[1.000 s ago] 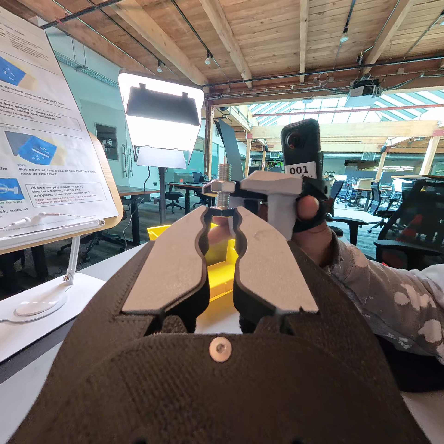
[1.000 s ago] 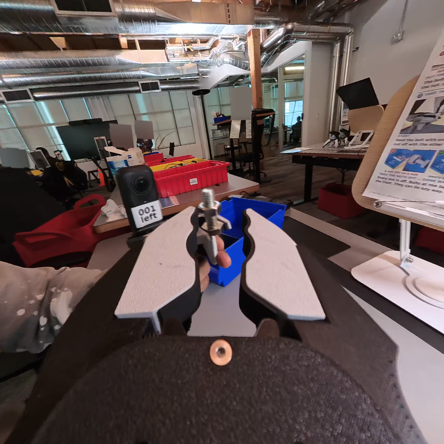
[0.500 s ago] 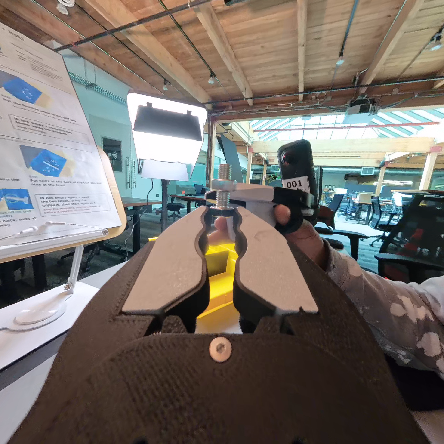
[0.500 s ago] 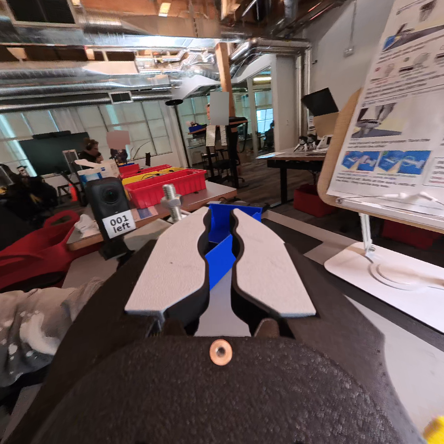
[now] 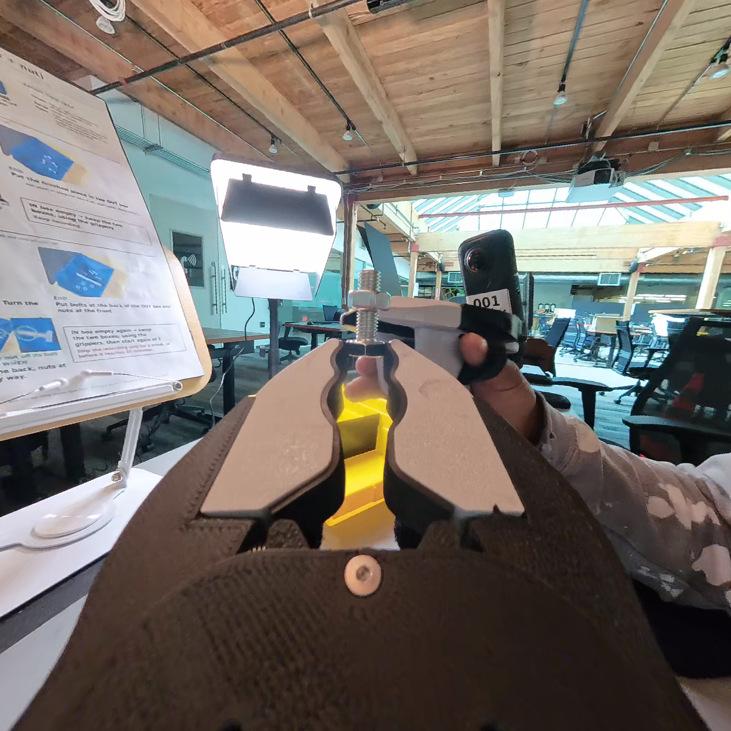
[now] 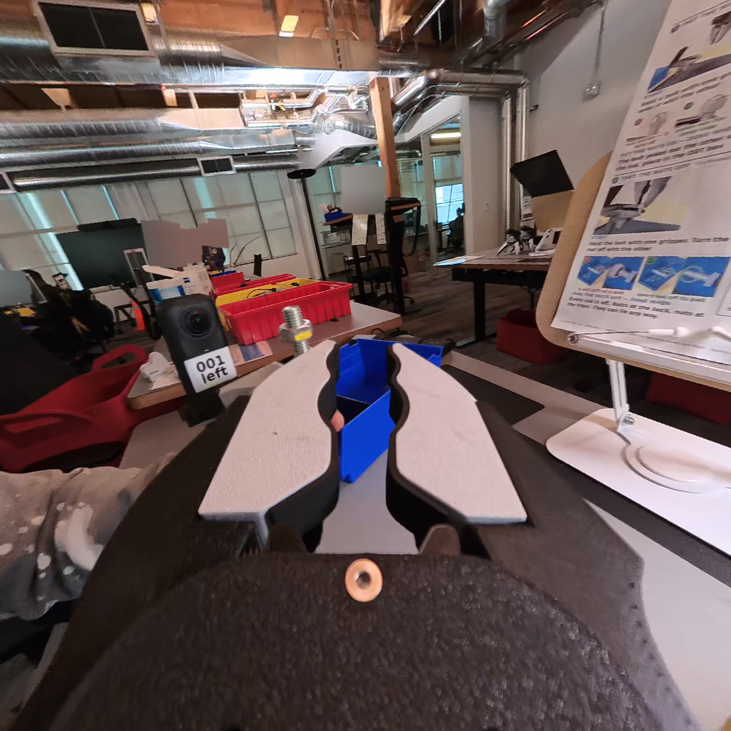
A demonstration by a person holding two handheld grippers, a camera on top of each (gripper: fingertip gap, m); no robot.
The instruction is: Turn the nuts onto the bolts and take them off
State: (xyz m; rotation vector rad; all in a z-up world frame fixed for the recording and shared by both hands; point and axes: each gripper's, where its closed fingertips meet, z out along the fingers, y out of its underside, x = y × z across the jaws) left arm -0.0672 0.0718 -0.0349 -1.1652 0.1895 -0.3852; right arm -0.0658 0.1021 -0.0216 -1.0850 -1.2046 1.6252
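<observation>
Clamping the hex head of the bolt (image 5: 367,312) between its tips, the left gripper (image 5: 366,350) sits at the centre of the left wrist frame with the threaded shank standing upright above the fingers. A nut (image 5: 368,304) is threaded part way down the shank. From the right of that frame the right gripper (image 5: 399,316) reaches in sideways, its grey finger touching the nut; whether it pinches the nut there cannot be told. A hand (image 5: 498,379) holds that gripper, with a black camera (image 5: 490,273) mounted above it. Through the gap between the left fingers a yellow bin (image 5: 360,466) shows, lower centre.

In the right wrist frame the right gripper's fingers (image 6: 431,431) stand apart with nothing between them; a blue bin (image 6: 366,411) on the table (image 6: 672,593) shows through the gap. The bolt and nut appear just above and left of the left finger's tip. An instruction sheet on a stand (image 6: 652,237) fills the upper right; red bins (image 6: 292,312) lie on a far table, centre left.
</observation>
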